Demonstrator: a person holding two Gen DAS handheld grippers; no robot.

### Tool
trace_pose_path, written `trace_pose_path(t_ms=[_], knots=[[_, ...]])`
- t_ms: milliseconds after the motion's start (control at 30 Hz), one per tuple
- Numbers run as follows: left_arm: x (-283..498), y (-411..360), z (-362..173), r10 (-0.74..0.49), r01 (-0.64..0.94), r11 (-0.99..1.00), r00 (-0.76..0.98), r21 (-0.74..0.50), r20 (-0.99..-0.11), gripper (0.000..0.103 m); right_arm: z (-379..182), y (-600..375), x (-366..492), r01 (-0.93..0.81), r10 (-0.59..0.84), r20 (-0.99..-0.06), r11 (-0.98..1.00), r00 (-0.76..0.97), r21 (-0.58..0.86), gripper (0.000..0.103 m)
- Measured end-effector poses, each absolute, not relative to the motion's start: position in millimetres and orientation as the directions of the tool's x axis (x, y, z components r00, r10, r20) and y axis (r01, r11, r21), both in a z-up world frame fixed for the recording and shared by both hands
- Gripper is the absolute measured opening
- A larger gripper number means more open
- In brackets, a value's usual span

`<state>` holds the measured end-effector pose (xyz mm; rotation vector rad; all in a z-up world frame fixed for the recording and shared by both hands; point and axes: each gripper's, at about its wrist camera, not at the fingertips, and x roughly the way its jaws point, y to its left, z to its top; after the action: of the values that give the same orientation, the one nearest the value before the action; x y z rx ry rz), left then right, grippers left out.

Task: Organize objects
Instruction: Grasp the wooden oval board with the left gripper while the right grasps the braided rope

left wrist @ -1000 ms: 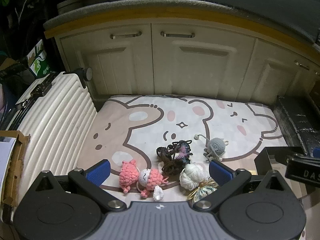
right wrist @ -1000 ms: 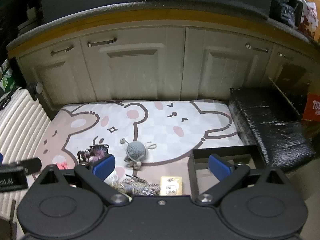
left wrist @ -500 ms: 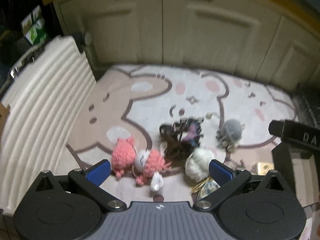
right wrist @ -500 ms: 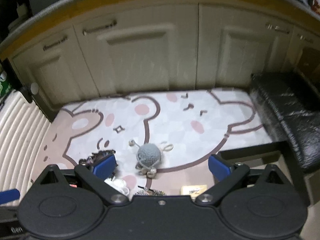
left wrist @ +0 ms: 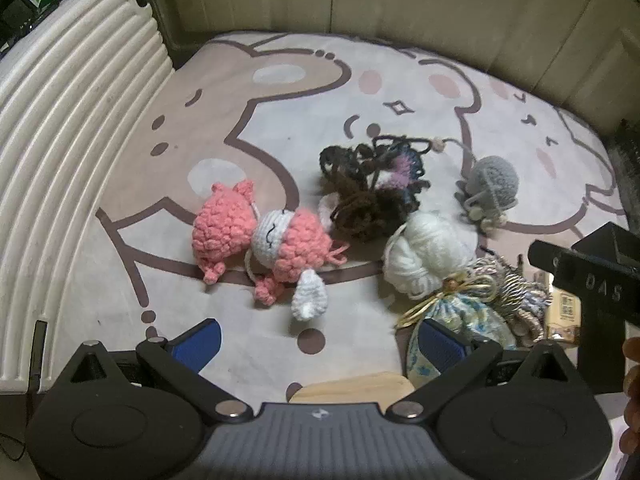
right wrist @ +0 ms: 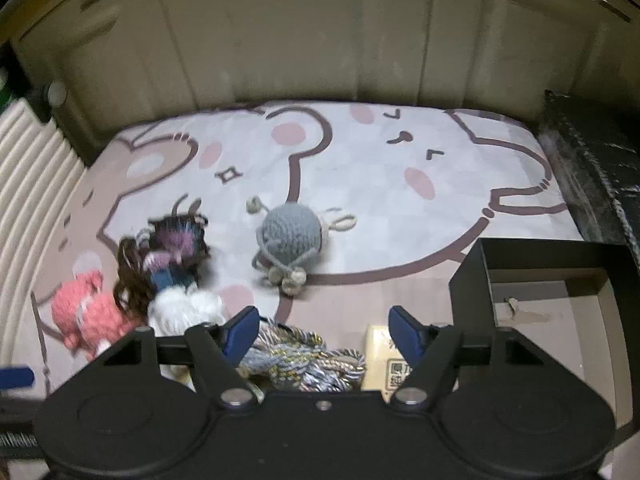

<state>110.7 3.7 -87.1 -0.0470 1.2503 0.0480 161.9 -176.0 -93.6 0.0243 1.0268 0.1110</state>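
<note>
On the bear-print mat [left wrist: 280, 92], the pink crochet doll [left wrist: 256, 240] lay left of the white yarn ball [left wrist: 428, 256]; the dark yarn tangle [left wrist: 376, 188] and the grey crochet ball [right wrist: 290, 236] lay behind that ball, and the black box [right wrist: 552, 276] stood right of it. The left gripper [left wrist: 316, 340] hung with jaws wide apart, nothing between them. The right gripper [right wrist: 322, 332] had its jaws closing above the braided cords [right wrist: 304, 364], not pressing them.

Yarn toys [left wrist: 264, 240] on mat [left wrist: 280, 80], box [right wrist: 560, 280] right
</note>
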Motion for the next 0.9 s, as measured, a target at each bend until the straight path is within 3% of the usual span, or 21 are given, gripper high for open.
trace_pose_path(t_ms=[667,900], knots=[[103,-16,-121,-0.005,0.016,1.000,0.182,-0.002,-0.983,0.103,-131,-160,147,-0.334,0.121,-0.873,0.941,0.473,-0.051,0.069],[100,-17,-136,0.002,0.030,1.000,0.126,0.006,-0.992,0.103,-137,-151,147,-0.370,0.142,-0.873,0.928,0.466,-0.047,0.056]])
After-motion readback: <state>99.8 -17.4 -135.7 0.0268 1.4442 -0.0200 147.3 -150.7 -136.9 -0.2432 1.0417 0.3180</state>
